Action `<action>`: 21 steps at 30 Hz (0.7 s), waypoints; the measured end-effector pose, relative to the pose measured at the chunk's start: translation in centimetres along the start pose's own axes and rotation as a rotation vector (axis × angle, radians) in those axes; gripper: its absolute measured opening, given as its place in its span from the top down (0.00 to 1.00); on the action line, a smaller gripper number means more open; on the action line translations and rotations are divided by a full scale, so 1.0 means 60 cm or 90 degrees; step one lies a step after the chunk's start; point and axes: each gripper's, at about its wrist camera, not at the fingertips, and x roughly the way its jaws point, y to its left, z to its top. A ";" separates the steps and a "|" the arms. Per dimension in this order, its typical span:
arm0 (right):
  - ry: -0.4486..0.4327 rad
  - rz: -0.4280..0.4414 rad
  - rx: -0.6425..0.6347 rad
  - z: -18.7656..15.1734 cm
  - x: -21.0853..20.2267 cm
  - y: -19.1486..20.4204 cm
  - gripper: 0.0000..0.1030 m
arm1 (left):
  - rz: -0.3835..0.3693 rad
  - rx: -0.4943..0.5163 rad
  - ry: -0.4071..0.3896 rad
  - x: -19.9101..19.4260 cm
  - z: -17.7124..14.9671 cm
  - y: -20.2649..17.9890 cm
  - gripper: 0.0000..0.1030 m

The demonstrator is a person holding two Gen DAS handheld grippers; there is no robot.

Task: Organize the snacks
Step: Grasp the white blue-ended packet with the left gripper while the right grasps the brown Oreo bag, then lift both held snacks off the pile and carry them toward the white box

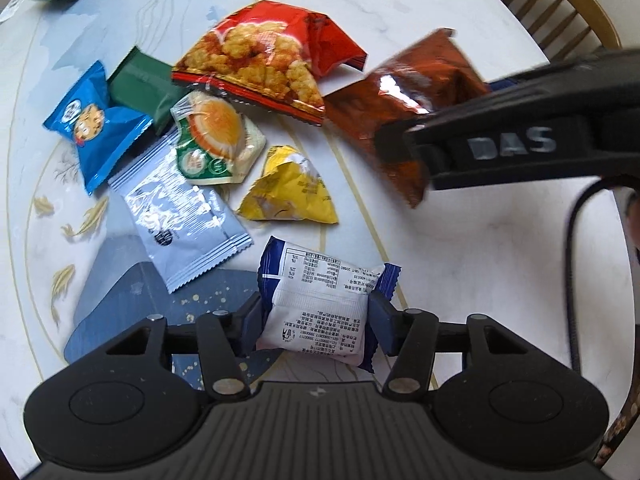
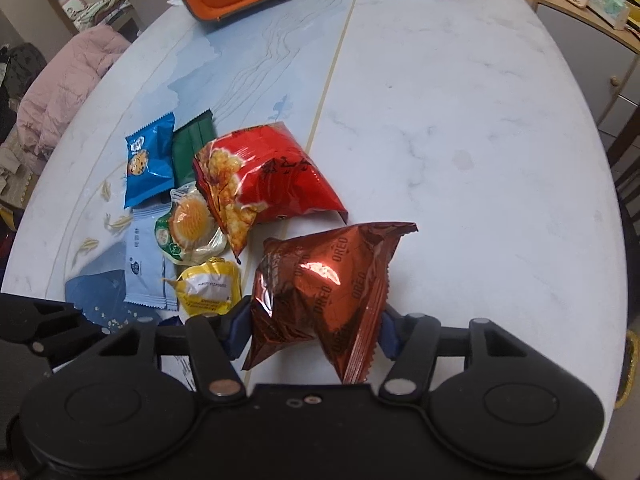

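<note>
At lower centre of each wrist view, the left gripper [image 1: 316, 316] clamps a white-and-blue packet [image 1: 320, 304]; the right gripper [image 2: 314, 330] clamps a brown Oreo bag [image 2: 324, 292].

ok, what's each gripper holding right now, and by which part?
Left gripper: the white-and-blue packet, pads on its two side edges. Right gripper: the brown Oreo bag, pinched across its lower body, its top end free.

brown Oreo pkt [image 2: 320, 296] crumpled, lifted off tabletop, R side | white/navy pkt [image 1: 320, 300] back-side up, print showing, nearest | red rice-cracker bag [image 1: 264, 60] puffed, far mid | blue cookie pkt [image 1: 94, 124] + dk green pkt [image 1: 140, 84] far L | orange-cake pkt [image 1: 216, 140], pale blue sachet [image 1: 180, 220], yellow pkt [image 1: 288, 188] clustered mid, flat
</note>
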 end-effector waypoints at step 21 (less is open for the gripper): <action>-0.105 0.041 -0.018 -0.063 -0.207 0.057 0.42 | -0.028 -0.081 -0.119 -0.178 -0.065 0.064 0.47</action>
